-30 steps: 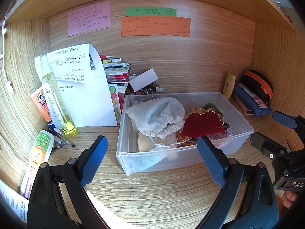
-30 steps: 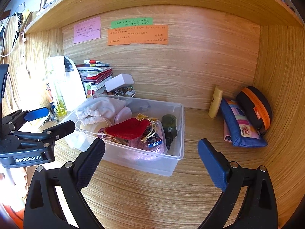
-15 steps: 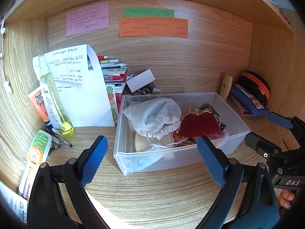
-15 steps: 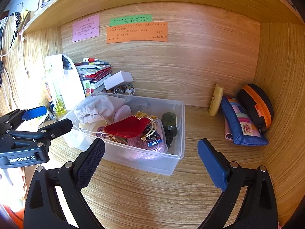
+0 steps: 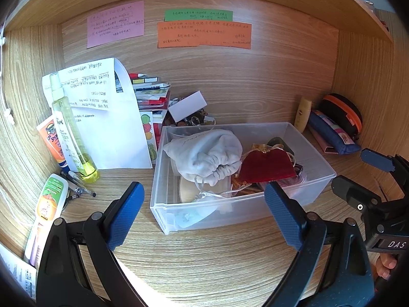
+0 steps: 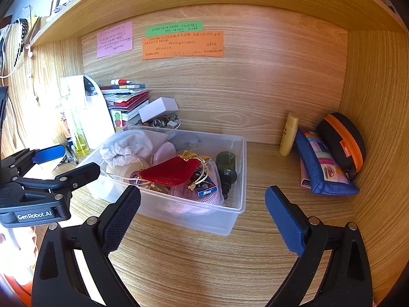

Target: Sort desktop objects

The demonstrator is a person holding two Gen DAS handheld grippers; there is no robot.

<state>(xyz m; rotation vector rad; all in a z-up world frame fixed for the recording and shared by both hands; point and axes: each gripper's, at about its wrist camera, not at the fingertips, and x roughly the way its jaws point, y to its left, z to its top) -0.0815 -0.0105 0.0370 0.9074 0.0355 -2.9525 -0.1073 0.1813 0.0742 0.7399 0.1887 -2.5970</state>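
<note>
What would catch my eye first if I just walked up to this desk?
Probably the clear plastic bin in the middle of the wooden desk, stuffed with a white drawstring pouch and a red velvet pouch. Next, the pink, green and orange notes stuck on the back wall. In the foreground, the left gripper and the right gripper are both open and empty, in front of the bin.

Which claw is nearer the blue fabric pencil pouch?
Right. The right claw hovers just before the blue fabric pencil pouch; the left claw faces the bin, farther left.
</note>
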